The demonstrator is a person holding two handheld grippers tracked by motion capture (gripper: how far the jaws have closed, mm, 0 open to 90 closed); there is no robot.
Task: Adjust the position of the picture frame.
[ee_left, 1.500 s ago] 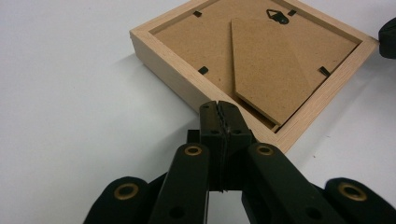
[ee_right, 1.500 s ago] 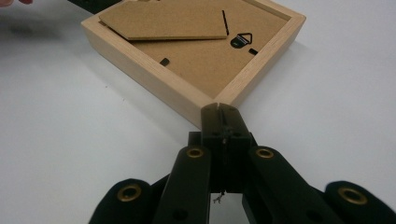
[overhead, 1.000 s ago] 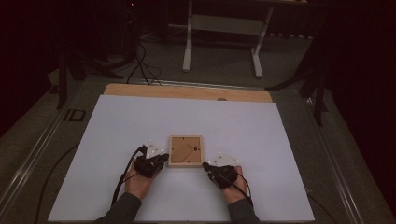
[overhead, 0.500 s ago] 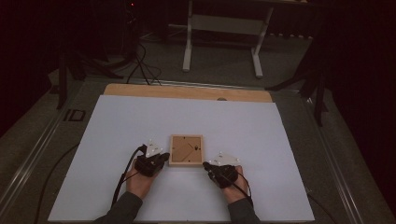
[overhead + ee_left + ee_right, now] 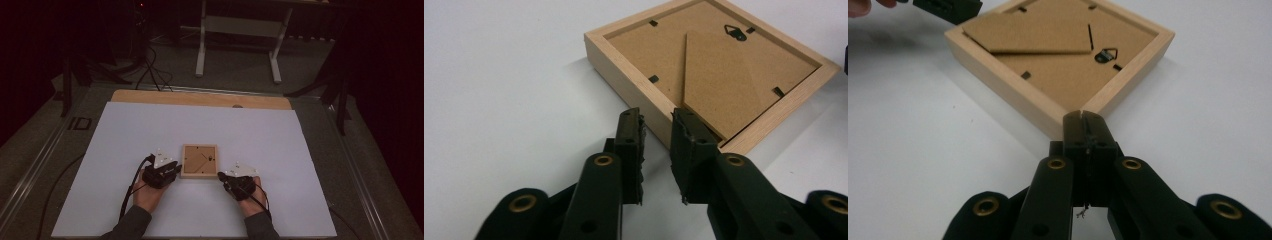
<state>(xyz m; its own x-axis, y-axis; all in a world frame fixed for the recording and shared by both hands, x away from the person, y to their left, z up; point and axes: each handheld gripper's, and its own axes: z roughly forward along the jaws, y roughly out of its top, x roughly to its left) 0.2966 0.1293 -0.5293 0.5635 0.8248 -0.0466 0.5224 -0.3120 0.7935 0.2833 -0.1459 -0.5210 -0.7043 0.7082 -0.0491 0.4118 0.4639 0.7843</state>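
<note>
A square light-wood picture frame [image 5: 199, 161] lies face down on the white sheet, its brown backing board and folded stand [image 5: 724, 70] facing up. My left gripper [image 5: 176, 170] is at the frame's near left corner. Its jaws have just been opening and now stand slightly apart [image 5: 658, 125], with the frame's wooden edge just beyond the gap and nothing gripped. My right gripper [image 5: 222, 176] is at the near right corner, its jaws shut together [image 5: 1083, 117] with the tip touching the corner of the frame [image 5: 1058, 50].
The white sheet [image 5: 150, 130] covers most of the table, with a wooden strip [image 5: 200, 98] along its far edge. Behind the table stand a white support frame [image 5: 240, 30] and dark stands. Cables [image 5: 150, 70] run across the floor.
</note>
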